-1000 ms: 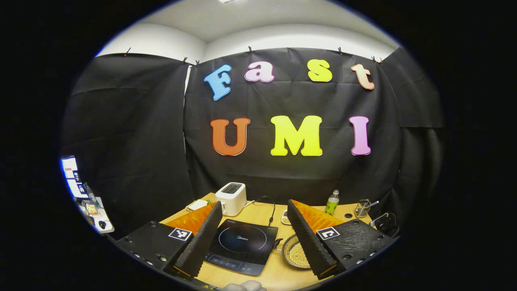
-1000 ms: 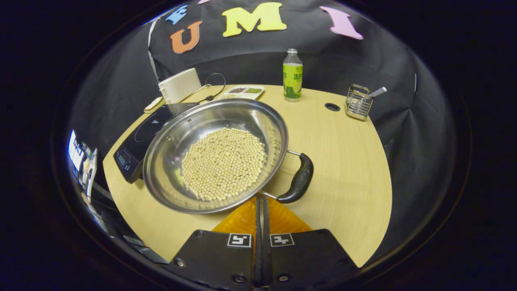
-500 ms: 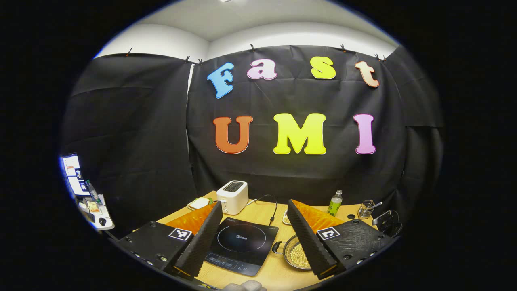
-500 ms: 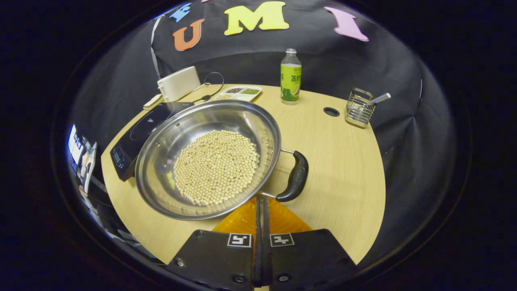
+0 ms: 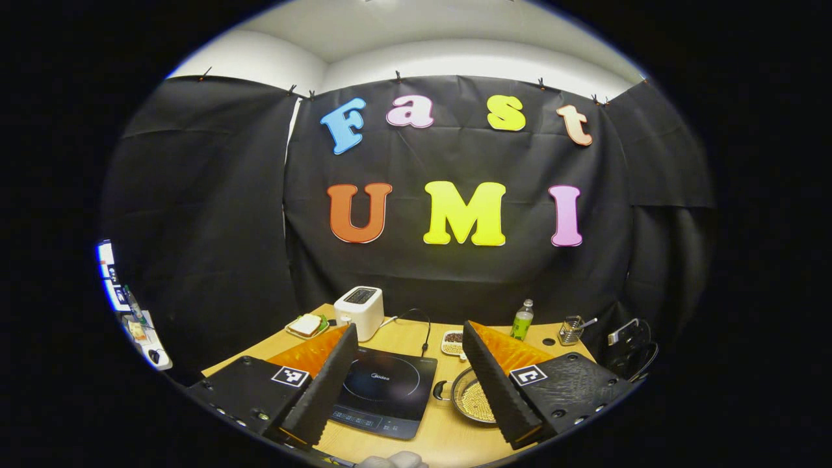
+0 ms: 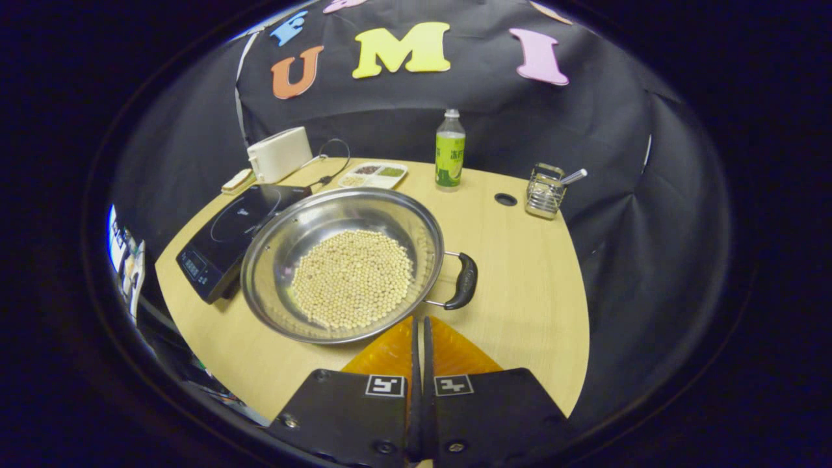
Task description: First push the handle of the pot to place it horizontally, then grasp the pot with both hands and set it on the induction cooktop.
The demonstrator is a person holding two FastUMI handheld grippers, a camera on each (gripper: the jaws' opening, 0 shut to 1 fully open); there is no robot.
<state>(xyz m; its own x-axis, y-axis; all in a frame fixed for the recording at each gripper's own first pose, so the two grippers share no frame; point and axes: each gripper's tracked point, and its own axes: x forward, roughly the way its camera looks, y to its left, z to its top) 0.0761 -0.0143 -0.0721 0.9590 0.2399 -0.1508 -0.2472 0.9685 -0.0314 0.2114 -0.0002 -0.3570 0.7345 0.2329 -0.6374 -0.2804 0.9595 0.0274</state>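
In the right gripper view the pot (image 6: 341,273) sits on the table (image 6: 520,273) — cooktop (image 6: 227,237) just left, bottle (image 6: 449,151) and wire holder (image 6: 545,190) behind.

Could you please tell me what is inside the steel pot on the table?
The pot holds a heap of small pale beans over its middle; the bottom beneath them is covered.

We are holding the left tongs (image 5: 409,377) level, high above the tabletop (image 5: 416,344), jaws spread wide with nothing between them. We are keeping the right tongs (image 6: 420,351) tilted down, fingers (image 6: 414,364) pressed flat together, pinching nothing, clear of everything below.
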